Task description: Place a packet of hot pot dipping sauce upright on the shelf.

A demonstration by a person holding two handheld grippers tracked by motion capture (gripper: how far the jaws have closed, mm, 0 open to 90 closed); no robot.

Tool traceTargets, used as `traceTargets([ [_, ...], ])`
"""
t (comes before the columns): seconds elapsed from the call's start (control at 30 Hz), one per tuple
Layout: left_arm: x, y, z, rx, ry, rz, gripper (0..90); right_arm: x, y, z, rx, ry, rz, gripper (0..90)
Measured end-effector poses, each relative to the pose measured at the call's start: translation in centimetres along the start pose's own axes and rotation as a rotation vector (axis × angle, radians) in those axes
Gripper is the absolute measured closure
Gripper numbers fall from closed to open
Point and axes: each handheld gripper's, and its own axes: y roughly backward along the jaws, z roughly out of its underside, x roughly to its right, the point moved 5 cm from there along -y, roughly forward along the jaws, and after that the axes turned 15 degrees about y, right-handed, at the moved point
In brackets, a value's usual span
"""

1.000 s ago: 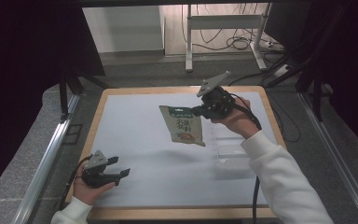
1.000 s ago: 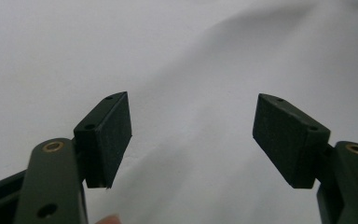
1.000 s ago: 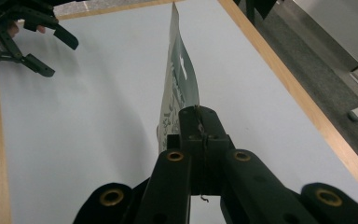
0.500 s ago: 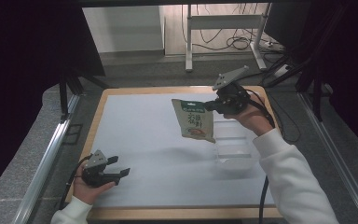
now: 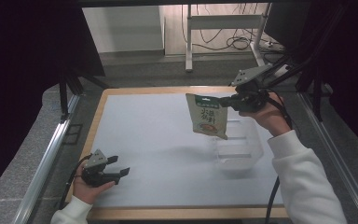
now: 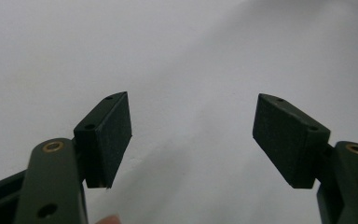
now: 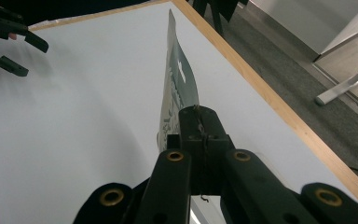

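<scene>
Hanging from the right gripper (image 5: pixel 227 101), the flat green-and-cream printed food pouch (image 5: pixel 207 115) sits in the air at about two o'clock on the white wood-framed table (image 5: pixel 158 135), just above the near-left rim of the clear plastic rectangular tub (image 5: pixel 239 148). The right gripper's jaws are pinched tight on the pouch's upper right corner. That one-corner hold is the risk: the pouch could swing or slip out, or catch the tub's rim and tip it. Its long axis runs roughly vertical, top edge up, bottom corner tilted toward five o'clock, though the exact lean is hard to judge. The left gripper (image 5: pixel 116 169) rests at seven o'clock, jaws wide apart and empty.
</scene>
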Motion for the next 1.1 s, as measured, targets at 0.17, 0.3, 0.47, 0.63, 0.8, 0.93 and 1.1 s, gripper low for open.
traceTargets([
  [0.17,0.0,-0.1,0.0,-0.001,0.003,-0.002,27.8,0.5,1.0,0.9,-0.006,-0.014,0.016,90.0],
  [0.3,0.0,-0.1,0.0,-0.001,0.003,-0.002,27.7,1.0,1.8,1.6,-0.009,-0.026,0.03,90.0],
  [0.47,-0.1,-0.1,0.0,-0.001,0.004,-0.004,27.7,1.5,2.8,2.6,-0.007,-0.047,0.044,90.0],
  [0.63,-0.1,-0.2,0.0,-0.002,0.006,-0.007,27.7,1.7,3.6,3.5,-0.015,-0.053,0.051,90.0],
  [0.8,-0.1,-0.2,0.0,-0.006,0.006,-0.011,27.7,1.9,4.0,4.4,-0.025,-0.06,0.049,90.0],
  [0.93,-0.1,-0.3,0.0,-0.007,0.006,-0.012,27.7,2.0,3.9,5.2,-0.031,-0.073,0.034,90.0],
  [1.1,-0.2,-0.3,0.0,-0.012,0.004,-0.016,27.7,2.3,3.1,6.7,-0.042,-0.091,0.016,90.0],
])
